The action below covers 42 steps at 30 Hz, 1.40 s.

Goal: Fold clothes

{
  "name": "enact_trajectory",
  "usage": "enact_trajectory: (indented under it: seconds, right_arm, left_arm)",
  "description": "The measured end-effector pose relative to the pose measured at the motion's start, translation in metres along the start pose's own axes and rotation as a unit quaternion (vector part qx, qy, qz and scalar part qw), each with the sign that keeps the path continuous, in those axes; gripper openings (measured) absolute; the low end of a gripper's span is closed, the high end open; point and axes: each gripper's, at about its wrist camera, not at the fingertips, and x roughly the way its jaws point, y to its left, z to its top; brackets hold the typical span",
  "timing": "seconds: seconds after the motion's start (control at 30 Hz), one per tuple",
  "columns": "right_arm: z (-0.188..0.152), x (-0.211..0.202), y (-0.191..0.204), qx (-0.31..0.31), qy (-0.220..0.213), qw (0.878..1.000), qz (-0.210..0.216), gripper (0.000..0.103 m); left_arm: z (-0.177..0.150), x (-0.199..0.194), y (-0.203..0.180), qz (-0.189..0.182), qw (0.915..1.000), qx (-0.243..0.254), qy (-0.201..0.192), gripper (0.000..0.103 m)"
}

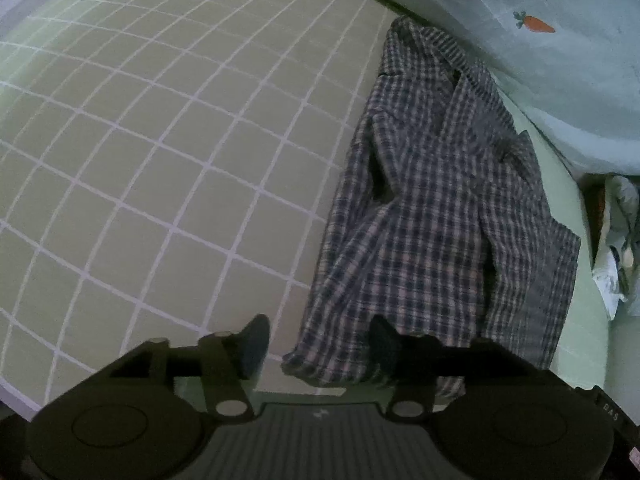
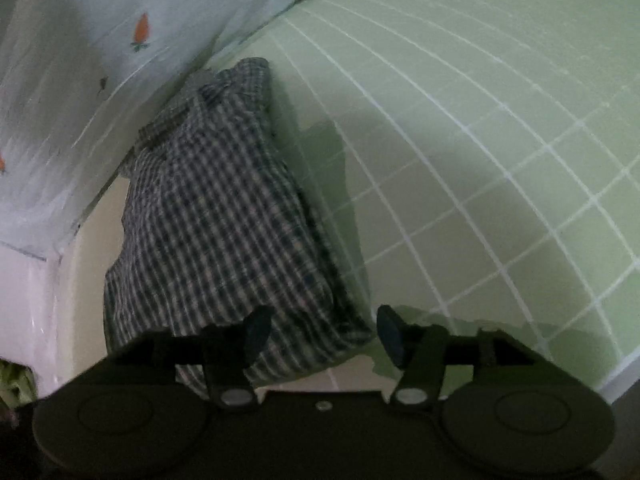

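Both my jaws stood released, nothing between — left gripper (image 1: 316,344) and right gripper (image 2: 324,336) flanked plaid shirt (image 1: 432,208) on grid-sheeted bed (image 1: 160,140), probably lined up for next fold.

Shirt (image 1: 436,216) – navy/white plaid; sheet (image 1: 160,140) – pale green w/ white grid; blanket (image 1: 560,60) – light blue, orange carrots.
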Motion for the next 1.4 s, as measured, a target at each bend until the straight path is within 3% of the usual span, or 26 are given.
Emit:
enact_trajectory:
  seconds: [0.1, 0.17, 0.2, 0.23, 0.27, 0.37, 0.47, 0.63, 0.73, 0.8, 0.87, 1.0, 1.07, 1.1, 1.4]
  right_arm:
    - [0.002, 0.005, 0.007, -0.011, 0.001, 1.0, 0.006, 0.074]
    - [0.0, 0.009, 0.018, -0.047, 0.011, 0.999, 0.005, 0.067]
    - [-0.001, 0.012, 0.022, -0.067, 0.017, 0.998, 0.003, 0.057]
    - [-0.001, 0.014, 0.027, -0.087, 0.023, 0.996, 0.002, 0.022]
    - [-0.003, 0.014, 0.027, -0.094, 0.033, 0.995, -0.001, 0.003]
    - [-0.006, 0.002, 0.031, -0.123, 0.047, 0.991, -0.008, 0.003]
    - [-0.008, -0.033, 0.034, -0.15, 0.046, 0.988, 0.005, 0.003]
    - [0.009, -0.063, 0.011, -0.04, 0.079, 0.992, 0.095, 0.003]
    - [0.029, -0.066, 0.004, 0.049, 0.093, 0.981, 0.165, 0.003]
    - [0.034, -0.06, 0.005, 0.076, 0.092, 0.977, 0.179, 0.003]
    - [0.041, -0.051, 0.006, 0.103, 0.089, 0.973, 0.188, 0.003]
    - [0.063, -0.033, 0.004, 0.17, 0.076, 0.959, 0.212, 0.003]
    - [0.074, -0.028, 0.004, 0.204, 0.067, 0.948, 0.233, 0.003]
    - [0.08, -0.027, 0.007, 0.21, 0.061, 0.946, 0.238, 0.003]
    - [0.182, 0.029, 0.038, 0.227, 0.007, 0.941, 0.25, 0.003]
  left_arm:
    - [-0.001, 0.003, -0.007, -0.01, 0.9999, 0.006, 0.0, 0.056]
    - [0.0, 0.007, -0.009, -0.029, 0.9996, 0.002, 0.005, 0.032]
    - [0.0, 0.007, -0.008, -0.041, 0.9991, 0.001, 0.008, 0.002]
    - [0.0, 0.006, -0.008, -0.041, 0.9991, 0.006, 0.012, 0.003]
    - [-0.001, 0.005, -0.007, -0.042, 0.9989, 0.011, 0.015, 0.003]
    - [0.0, -0.018, -0.003, -0.06, 0.9976, 0.016, 0.032, 0.002]
    - [-0.006, -0.059, 0.004, -0.103, 0.9946, -0.008, 0.016, 0.002]
    - [0.014, -0.088, 0.011, -0.156, 0.9845, -0.079, 0.009, 0.002]
    - [0.031, -0.098, 0.013, -0.196, 0.9728, -0.123, 0.007, 0.002]
    - [0.04, -0.097, 0.013, -0.202, 0.9701, -0.135, 0.002, 0.002]
    - [0.053, -0.088, 0.018, -0.209, 0.9617, -0.177, 0.007, 0.002]
    - [0.074, -0.071, 0.021, -0.246, 0.9319, -0.266, 0.014, 0.002]
    - [0.087, -0.069, 0.012, -0.258, 0.9263, -0.275, 0.008, 0.002]
    - [0.095, -0.068, 0.009, -0.262, 0.9253, -0.274, 0.007, 0.002]
    - [0.207, -0.036, -0.044, -0.23, 0.946, -0.228, -0.006, 0.003]
